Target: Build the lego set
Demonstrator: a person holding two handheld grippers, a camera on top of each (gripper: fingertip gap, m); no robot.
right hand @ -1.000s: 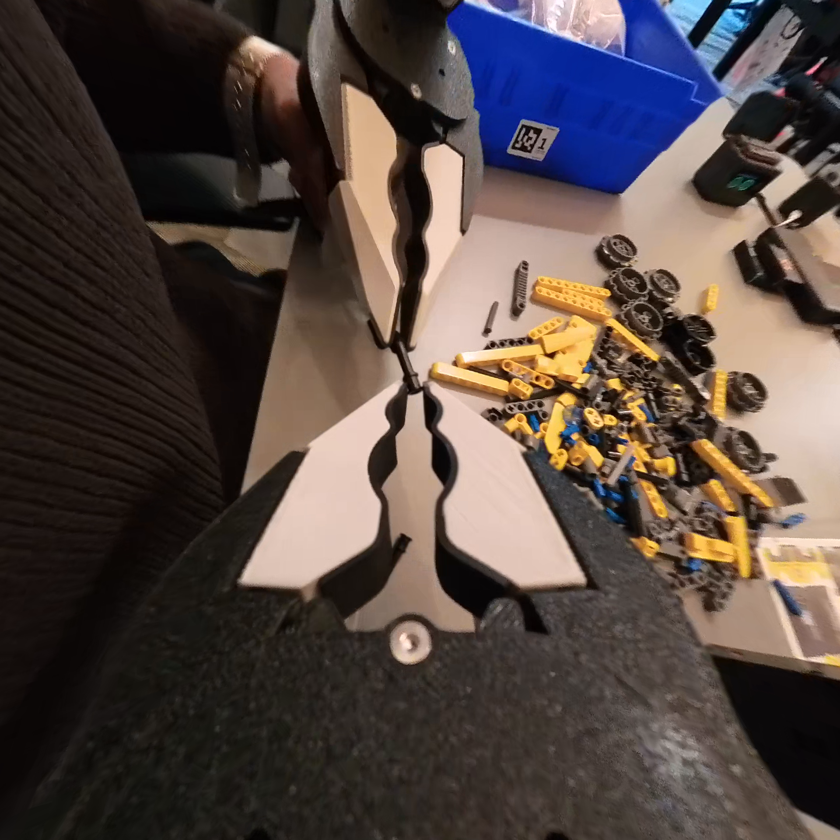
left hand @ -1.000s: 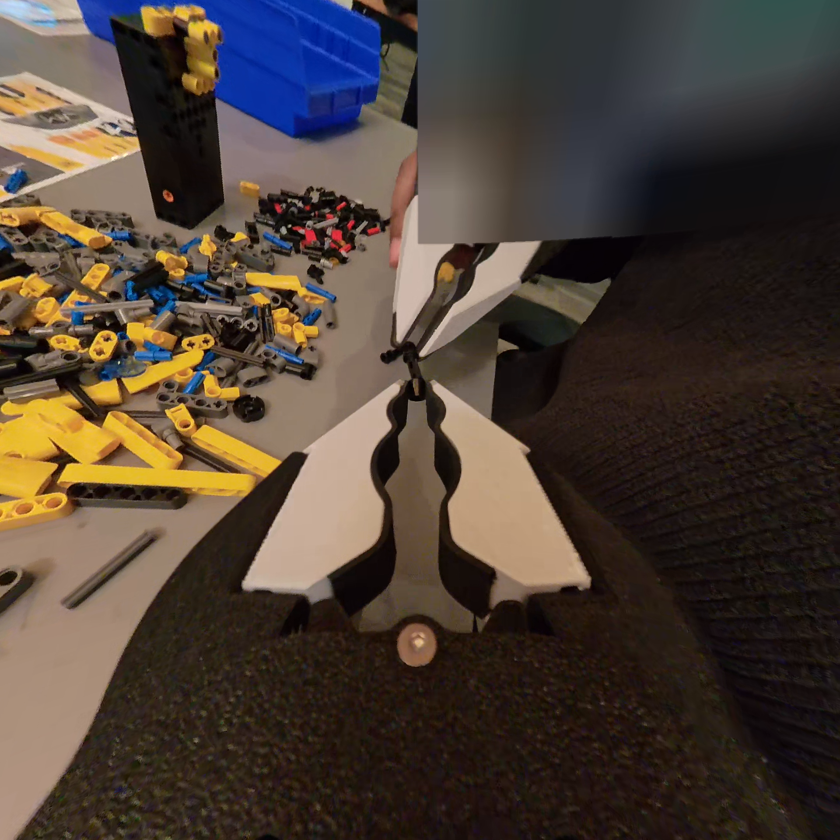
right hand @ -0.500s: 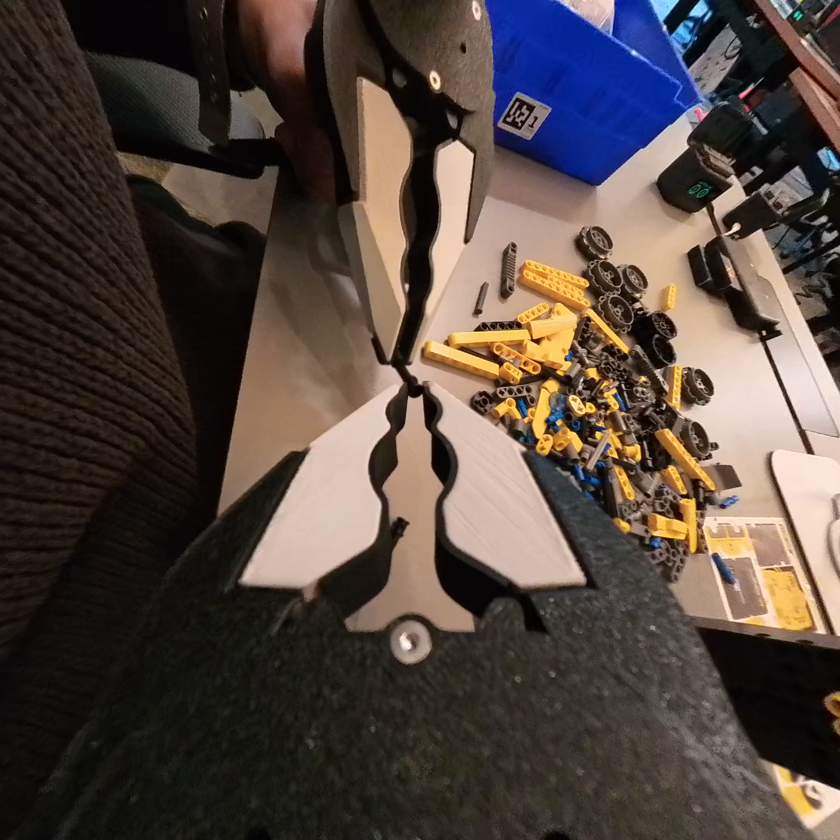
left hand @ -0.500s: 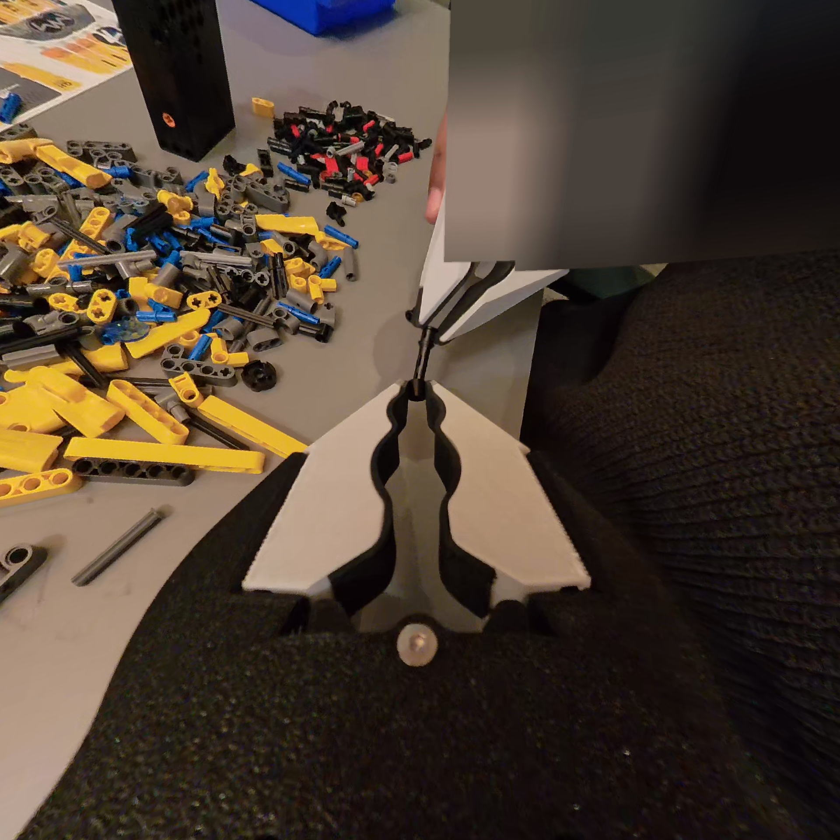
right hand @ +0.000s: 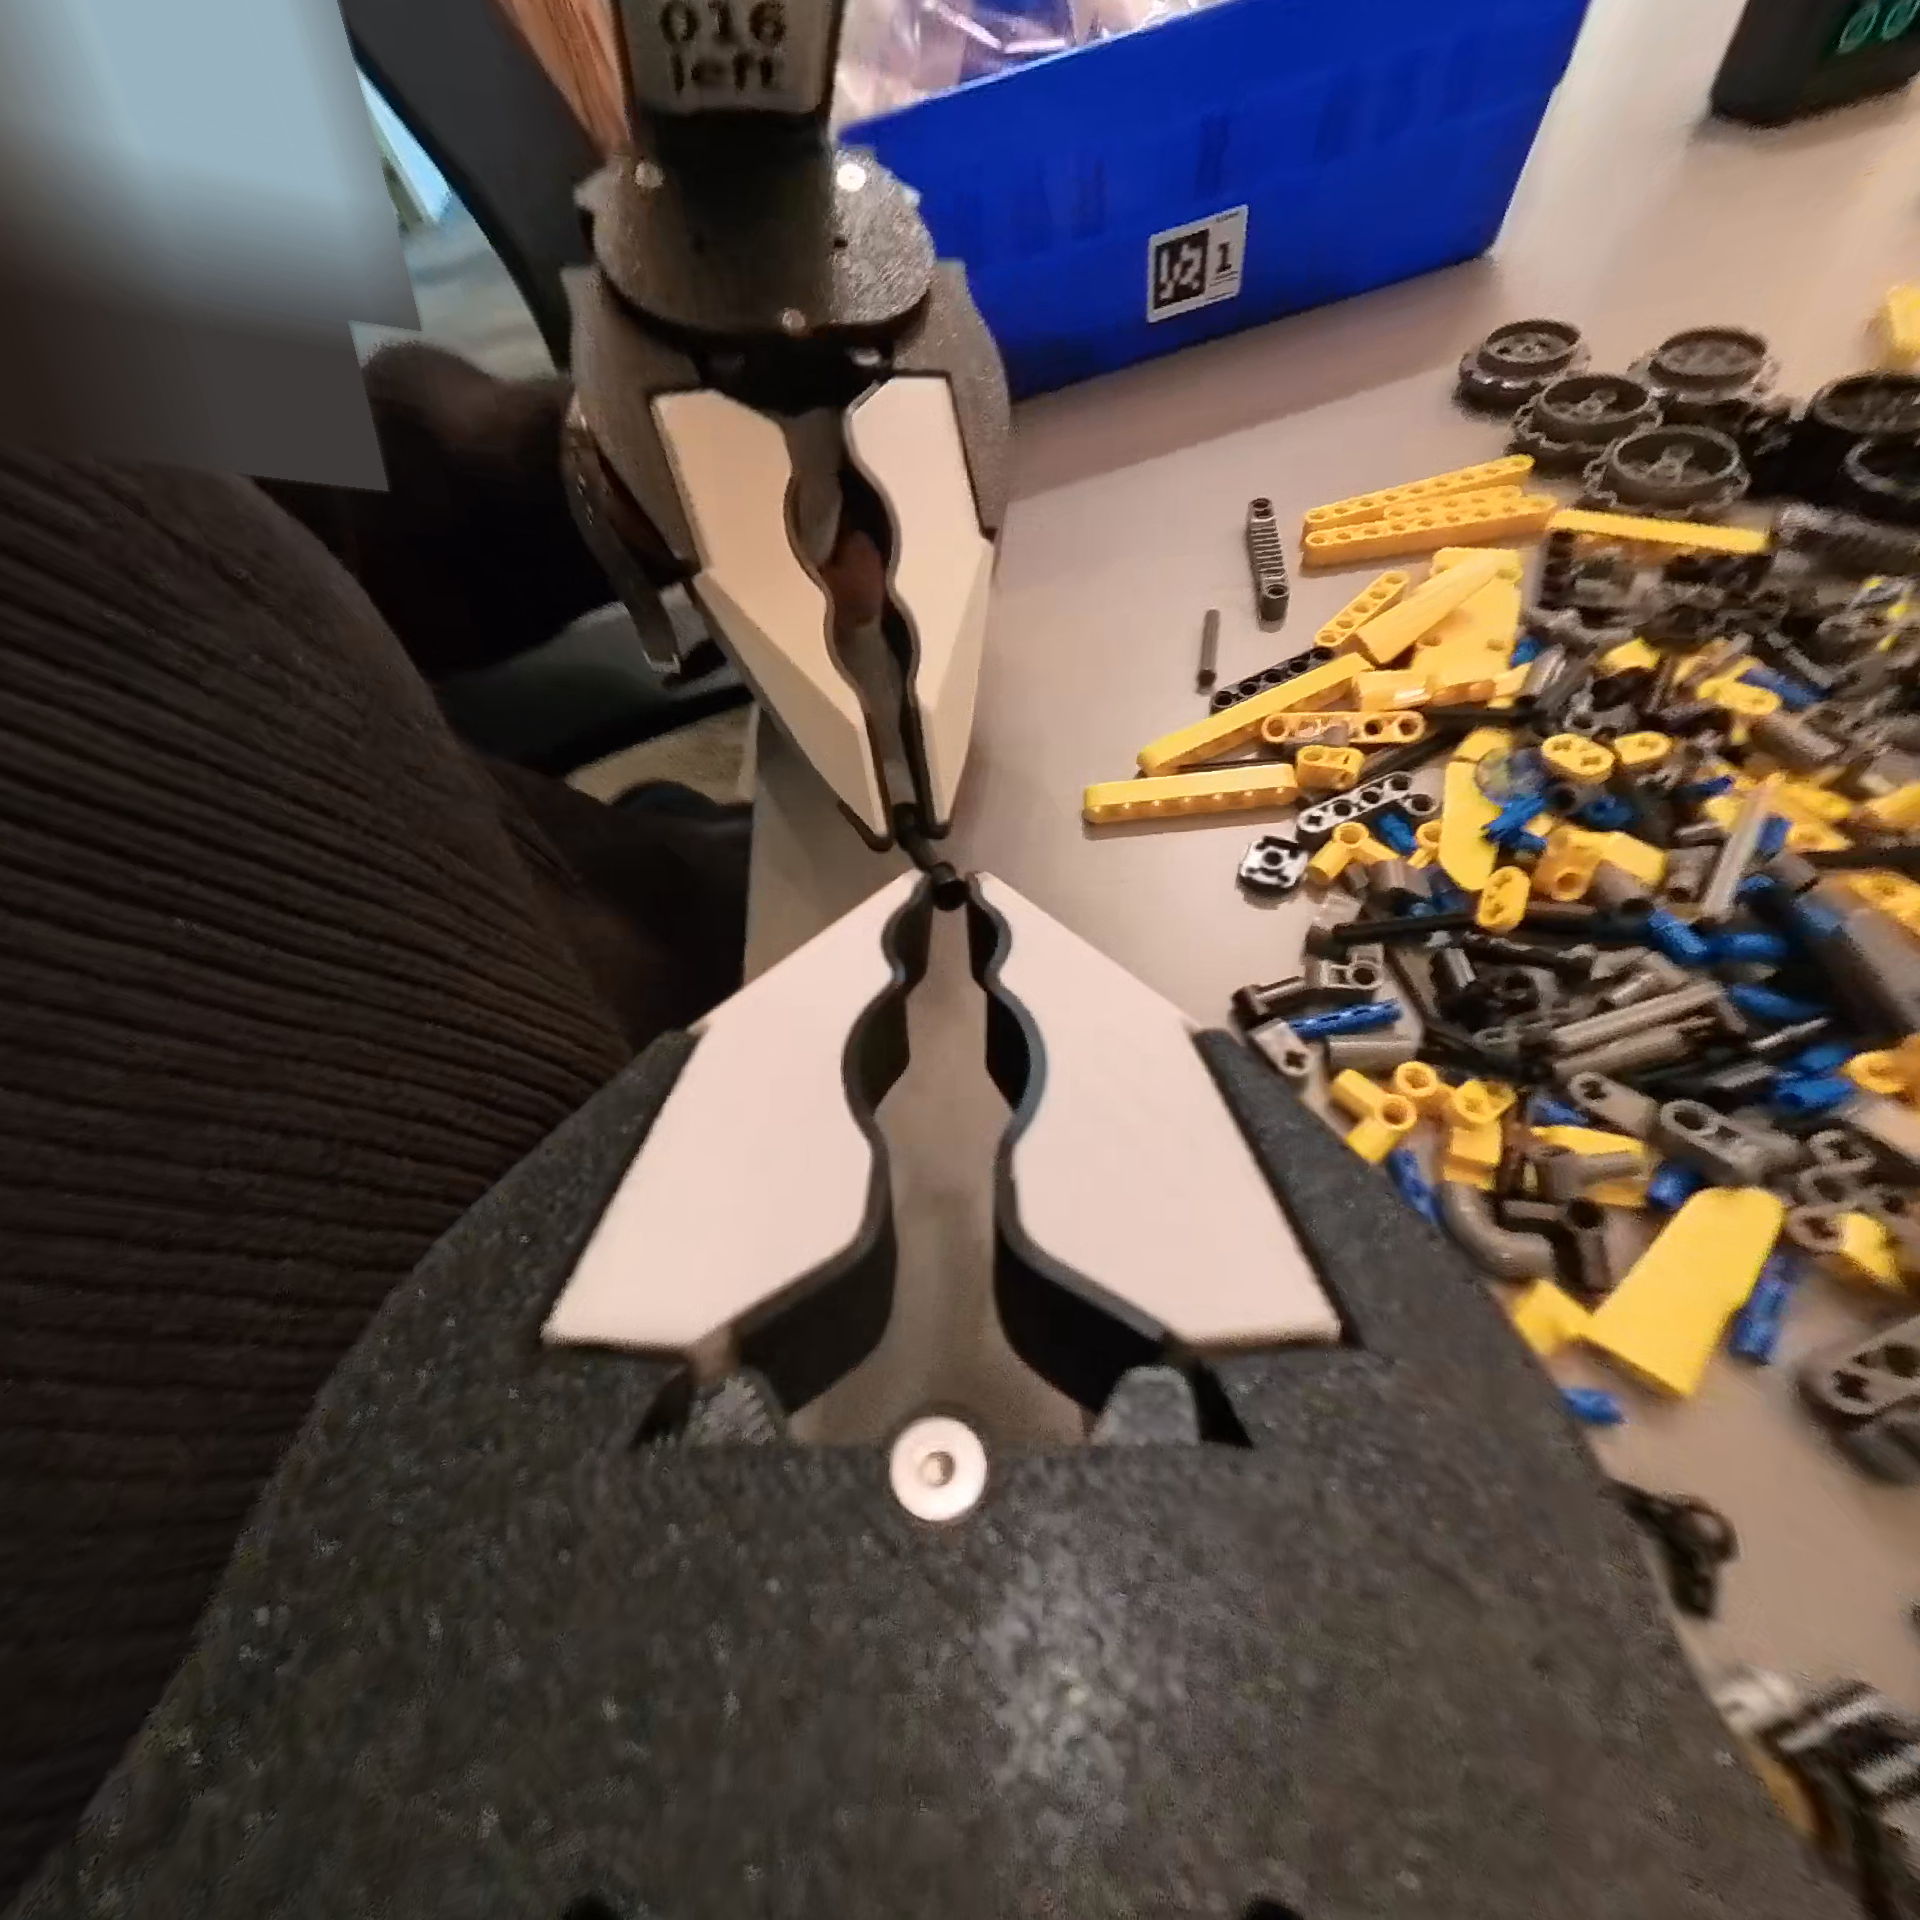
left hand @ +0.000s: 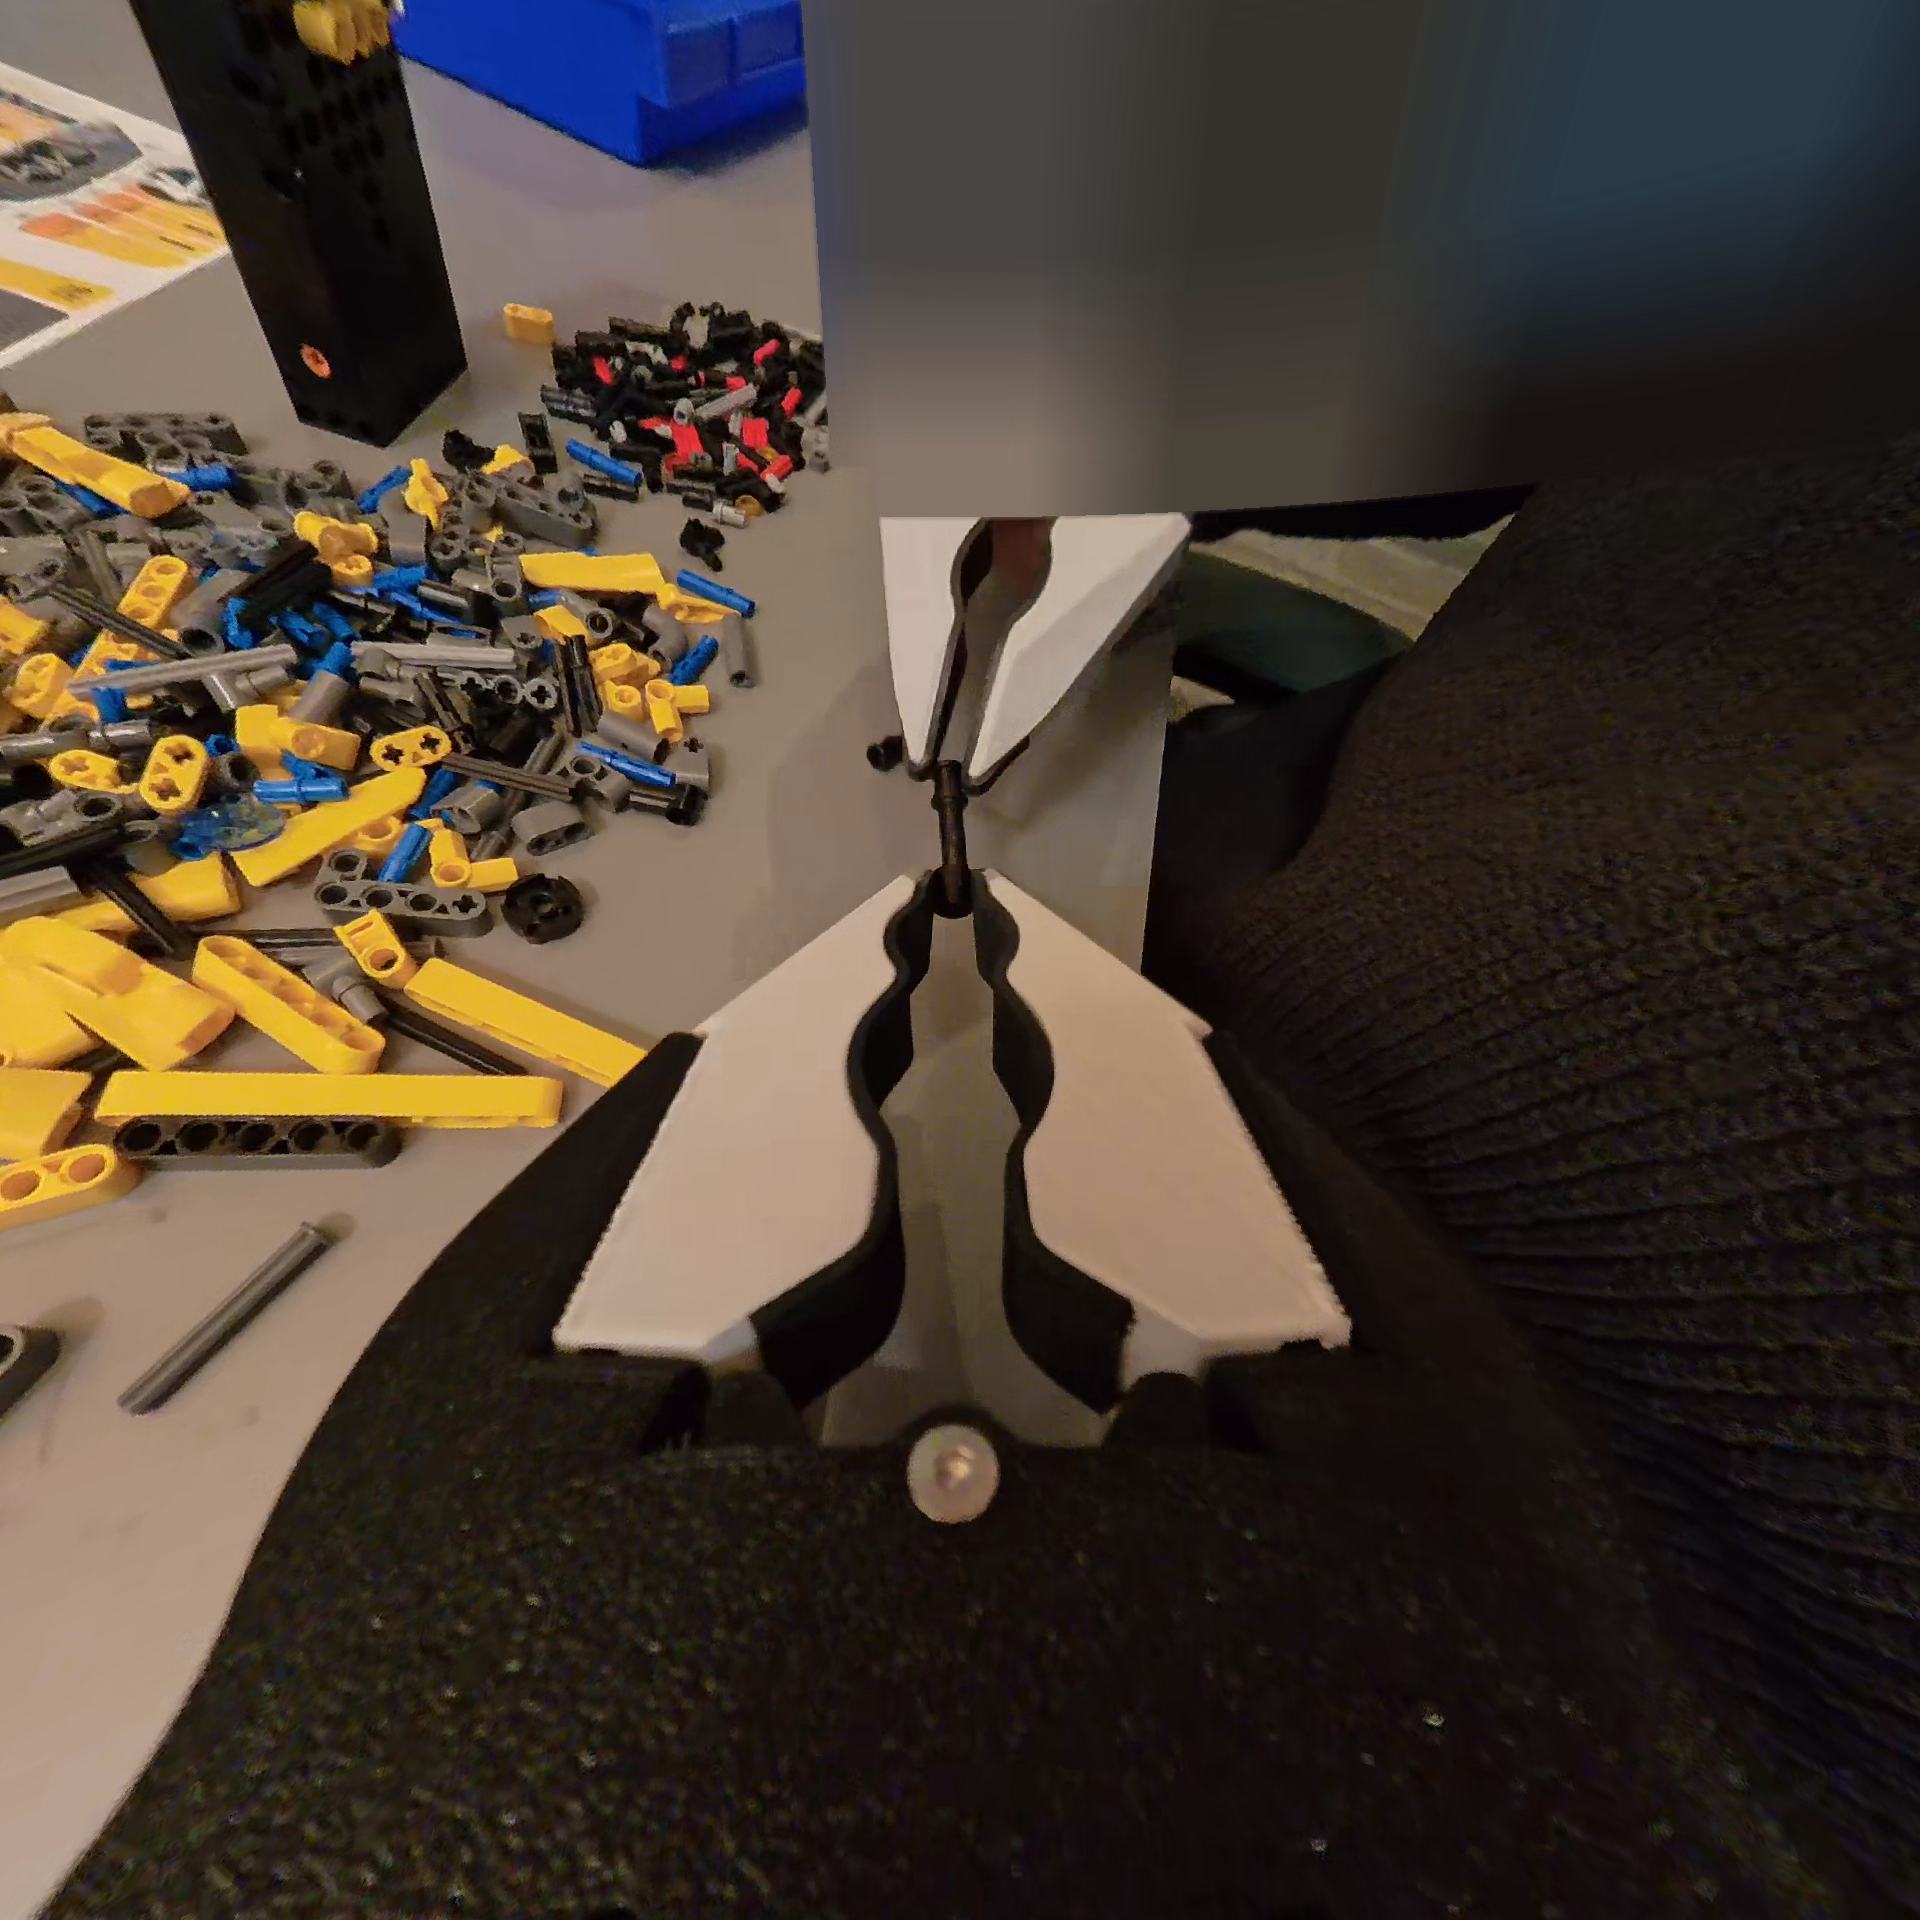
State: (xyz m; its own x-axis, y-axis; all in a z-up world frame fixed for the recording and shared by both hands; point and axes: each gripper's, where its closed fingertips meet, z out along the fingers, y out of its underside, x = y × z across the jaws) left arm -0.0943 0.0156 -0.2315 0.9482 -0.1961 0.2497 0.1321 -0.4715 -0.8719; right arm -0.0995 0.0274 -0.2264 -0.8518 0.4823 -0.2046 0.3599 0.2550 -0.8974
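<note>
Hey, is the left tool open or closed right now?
Closed. The left tool has its fingertips pinched on one end of a small black pin, leaving no gap; the right tool grips the other end.

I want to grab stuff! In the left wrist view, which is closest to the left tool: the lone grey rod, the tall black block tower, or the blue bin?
1. Grey rod, lower left, closest to the left tool.
2. Black block tower, upper left.
3. Blue bin, top, beyond the tower.
</note>
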